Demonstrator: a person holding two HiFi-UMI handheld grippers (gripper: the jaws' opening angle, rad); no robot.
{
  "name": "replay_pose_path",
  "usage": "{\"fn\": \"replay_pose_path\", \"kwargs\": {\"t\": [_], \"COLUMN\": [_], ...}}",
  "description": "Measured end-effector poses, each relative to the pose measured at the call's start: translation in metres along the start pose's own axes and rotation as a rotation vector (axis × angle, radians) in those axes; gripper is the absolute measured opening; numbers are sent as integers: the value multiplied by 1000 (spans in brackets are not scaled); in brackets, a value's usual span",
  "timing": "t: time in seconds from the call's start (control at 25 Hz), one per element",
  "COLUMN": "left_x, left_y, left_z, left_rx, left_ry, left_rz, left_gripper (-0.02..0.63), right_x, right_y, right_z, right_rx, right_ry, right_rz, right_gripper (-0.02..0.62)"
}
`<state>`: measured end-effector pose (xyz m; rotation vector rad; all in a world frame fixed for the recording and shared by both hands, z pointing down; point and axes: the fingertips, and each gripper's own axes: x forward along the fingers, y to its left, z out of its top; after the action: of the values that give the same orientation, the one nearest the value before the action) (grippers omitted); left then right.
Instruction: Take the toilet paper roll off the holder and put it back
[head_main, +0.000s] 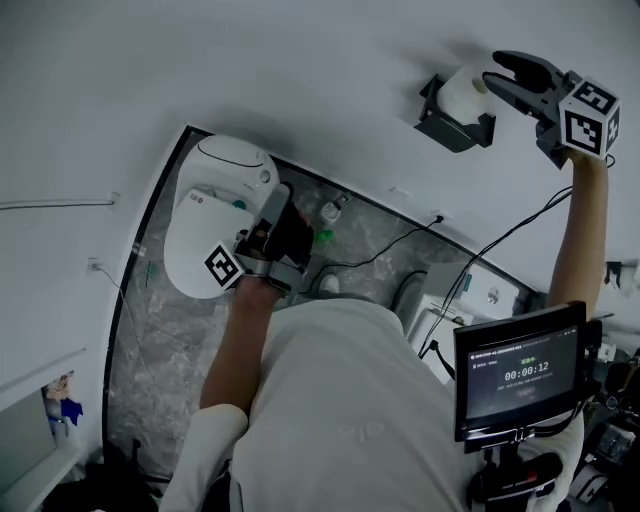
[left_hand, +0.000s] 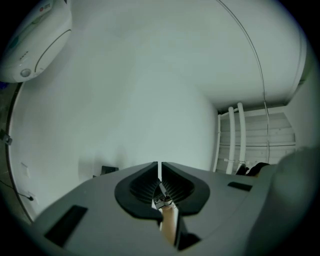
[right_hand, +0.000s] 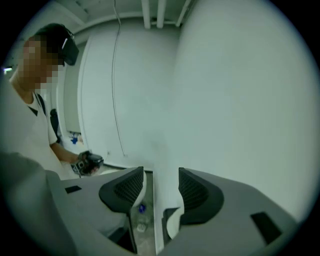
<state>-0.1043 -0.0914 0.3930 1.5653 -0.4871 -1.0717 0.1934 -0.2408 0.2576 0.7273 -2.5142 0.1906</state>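
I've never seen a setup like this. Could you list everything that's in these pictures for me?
Toilet paper roll: one, white, on the holder, upper right in the head view.
Holder: one, dark, fixed to the wall.
Toilet: one, white, on the floor at left.
Wall: white, bare.
Floor: dark grey, marbled.
Cable: one, black, trailing across the floor.
Screen: one, black, showing a timer, lower right.
Shirt: one, white, on the person, bottom centre.
Right gripper: one, grey, jaws apart and empty, beside the roll.
Left gripper: one, grey, jaws together and empty, low by the toilet.
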Motion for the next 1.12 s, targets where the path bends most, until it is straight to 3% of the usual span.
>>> {"fn": "replay_pose_path", "kwargs": {"t": [0.2, 0.36, 0.52, 0.84, 1.12], "left_x": [-5, -27, -30, -10, -20], "left_y": [-5, -18, -20, -5, -14], "left_z": [2, 10, 14, 4, 7], "left_rx": [11, 42, 30, -14, -4], "left_ry": [-29, -141, -151, -90, -110], "left_rz": [-22, -82, -89, -68, -74], "left_gripper": [26, 26, 26, 26, 26], "right_x": [6, 30, 41, 48, 85], "right_y": [38, 74, 91, 115, 162], "right_z": [53, 97, 94, 19, -23], "right_rx": [105, 148, 296, 635, 855], "right_ry": [-340, -578, -739, -894, -912], "right_rz": [66, 184, 223, 240, 309], "right_gripper": [210, 210, 210, 210, 209]}}
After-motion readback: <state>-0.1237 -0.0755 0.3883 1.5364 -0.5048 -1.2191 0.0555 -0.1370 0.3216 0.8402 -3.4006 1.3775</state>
